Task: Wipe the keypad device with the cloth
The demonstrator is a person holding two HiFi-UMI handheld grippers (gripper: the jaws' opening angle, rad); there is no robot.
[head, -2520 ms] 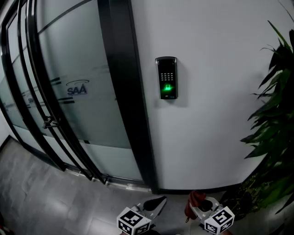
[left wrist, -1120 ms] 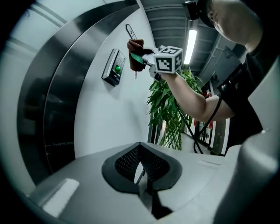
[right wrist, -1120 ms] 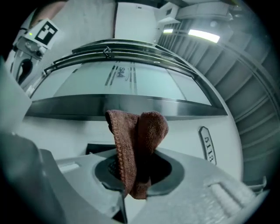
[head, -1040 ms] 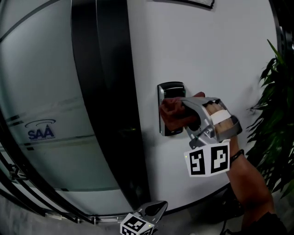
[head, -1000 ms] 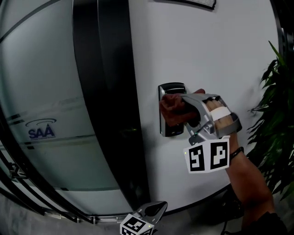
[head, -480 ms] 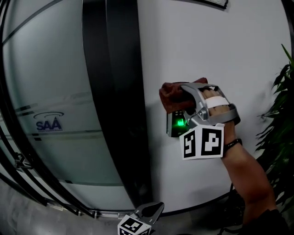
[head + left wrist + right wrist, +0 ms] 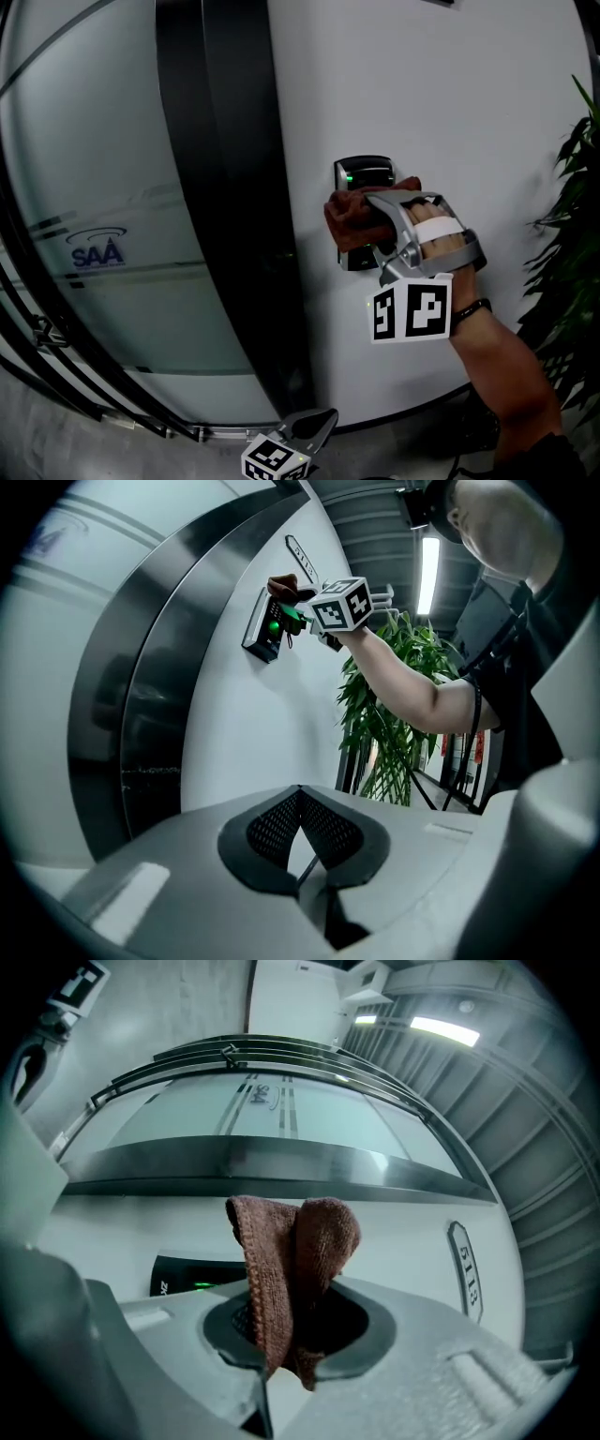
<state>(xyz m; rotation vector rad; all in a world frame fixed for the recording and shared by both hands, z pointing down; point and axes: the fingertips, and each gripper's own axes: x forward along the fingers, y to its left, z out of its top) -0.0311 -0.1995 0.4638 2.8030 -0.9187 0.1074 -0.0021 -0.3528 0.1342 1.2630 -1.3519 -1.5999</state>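
The black keypad device (image 7: 365, 174) is mounted on the white wall (image 7: 422, 103), and a green light shows at its top. My right gripper (image 7: 373, 223) is shut on a folded brown cloth (image 7: 352, 219), which is pressed over the keypad's middle and lower part. In the right gripper view the cloth (image 7: 295, 1260) stands up out of the shut gripper (image 7: 291, 1333), with the keypad (image 7: 192, 1277) just behind it to the left. My left gripper (image 7: 314, 427) hangs low at the bottom edge, shut and empty. Its own view shows the shut gripper (image 7: 300, 844) and, far up, the keypad (image 7: 263, 632).
A wide black door frame (image 7: 225, 187) and frosted glass with a blue logo (image 7: 94, 253) lie left of the keypad. A green potted plant (image 7: 574, 234) stands at the right. A number plaque (image 7: 466, 1274) hangs on the wall. A person's bare forearm (image 7: 497, 366) reaches up from below.
The right gripper rose from floor level to the keypad with the cloth. In the last half second the cloth slid down from the keypad's top, uncovering it. The left gripper stayed low.
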